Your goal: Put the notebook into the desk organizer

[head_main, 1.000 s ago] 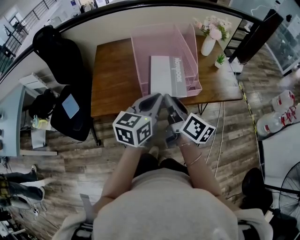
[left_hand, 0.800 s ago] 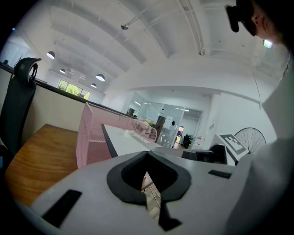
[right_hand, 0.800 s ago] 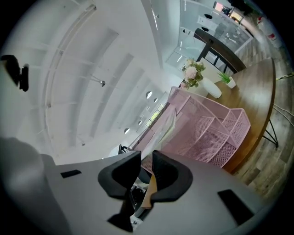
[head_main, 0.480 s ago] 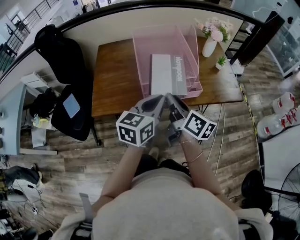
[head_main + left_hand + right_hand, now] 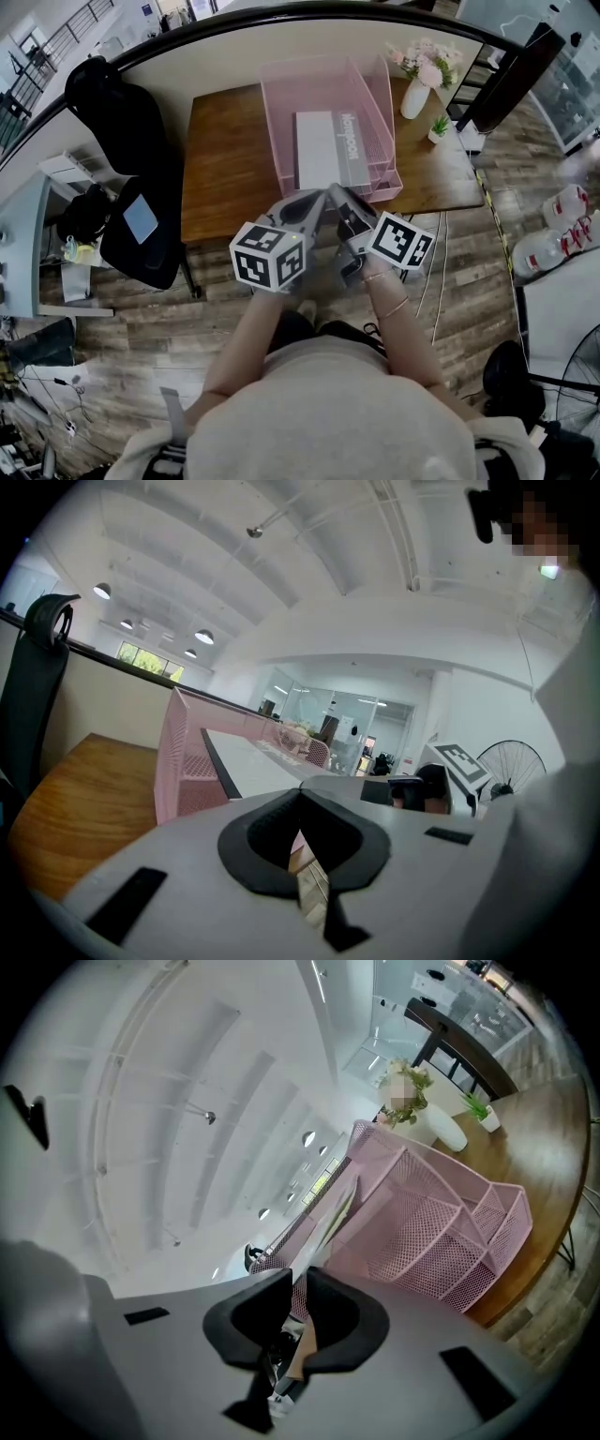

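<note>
**Grip on a grey rectangular notebook (image 5: 323, 150) at the front of a pink wire-mesh desk organizer (image 5: 277, 114)**

Seen along its own jaws, the right gripper (image 5: 298, 1288) has them drawn close, with only a narrow slot between the black pads. They have just been closing. The near edge of the notebook (image 5: 330, 1221) runs down into that slot, so the gripper looks clenched on it. From the head view, the right gripper (image 5: 333, 190) reaches forward to the notebook's near short edge, at the front lip of the desk organizer.

The left gripper (image 5: 300, 794) is clenched on nothing: its jaws meet at their tips. In the head view the left gripper (image 5: 317, 195) sits just beside the right one, their tips almost together, and it stops just short of the notebook.

The notebook lies flat in the wide tray of the desk organizer, long side running away from the person, with a darker grey band along its right side. From the left gripper view the notebook (image 5: 258, 766) shows as a pale slab with a dark edge inside the pink mesh wall (image 5: 183, 761).

The desk organizer stands on a brown wooden surface (image 5: 225, 159), with smaller mesh compartments (image 5: 487, 1227) on its right. A white vase of pink flowers (image 5: 415, 92) and a small potted plant (image 5: 439, 123) stand on the surface to the right of it. A black office chair (image 5: 122, 122) is to the left of the surface.
</note>
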Available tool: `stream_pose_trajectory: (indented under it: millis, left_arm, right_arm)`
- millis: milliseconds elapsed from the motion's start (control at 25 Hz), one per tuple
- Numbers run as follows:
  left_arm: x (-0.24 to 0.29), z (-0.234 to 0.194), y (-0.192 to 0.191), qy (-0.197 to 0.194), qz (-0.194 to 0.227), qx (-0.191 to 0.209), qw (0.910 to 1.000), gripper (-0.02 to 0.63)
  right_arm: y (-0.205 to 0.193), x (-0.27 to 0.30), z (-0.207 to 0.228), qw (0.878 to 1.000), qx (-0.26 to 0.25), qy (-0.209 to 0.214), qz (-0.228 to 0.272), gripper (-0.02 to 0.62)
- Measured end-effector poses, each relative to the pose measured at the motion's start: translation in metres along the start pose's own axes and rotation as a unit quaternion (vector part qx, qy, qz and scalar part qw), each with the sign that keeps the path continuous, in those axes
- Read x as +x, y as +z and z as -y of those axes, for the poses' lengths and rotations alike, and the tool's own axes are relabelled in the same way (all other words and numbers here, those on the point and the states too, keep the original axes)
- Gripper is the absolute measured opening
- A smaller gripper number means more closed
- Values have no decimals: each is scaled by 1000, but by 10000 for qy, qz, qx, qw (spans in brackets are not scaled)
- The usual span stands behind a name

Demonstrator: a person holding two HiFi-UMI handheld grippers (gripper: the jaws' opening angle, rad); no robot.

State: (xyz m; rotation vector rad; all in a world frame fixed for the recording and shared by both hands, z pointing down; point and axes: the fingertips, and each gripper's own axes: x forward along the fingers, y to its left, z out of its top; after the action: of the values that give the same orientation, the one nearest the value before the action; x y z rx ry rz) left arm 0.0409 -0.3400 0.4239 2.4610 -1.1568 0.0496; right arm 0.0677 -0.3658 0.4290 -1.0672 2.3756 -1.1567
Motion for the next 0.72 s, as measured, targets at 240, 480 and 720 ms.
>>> stream_pose_trajectory:
  millis: [240,480,720]
  left_arm:
    - [7,-6,6,52,2,105,9999,3]
    - [14,-12,13,45,-1,167,9999,3]
    - [21,-15,18,15,-17,230,9997,3]
  right_arm:
    - [6,10,5,10000,38,48,-30,44]
    - [13,19,8,10000,-23,13,8,55]
    - [15,22,12,9999,-60,87,15,66]
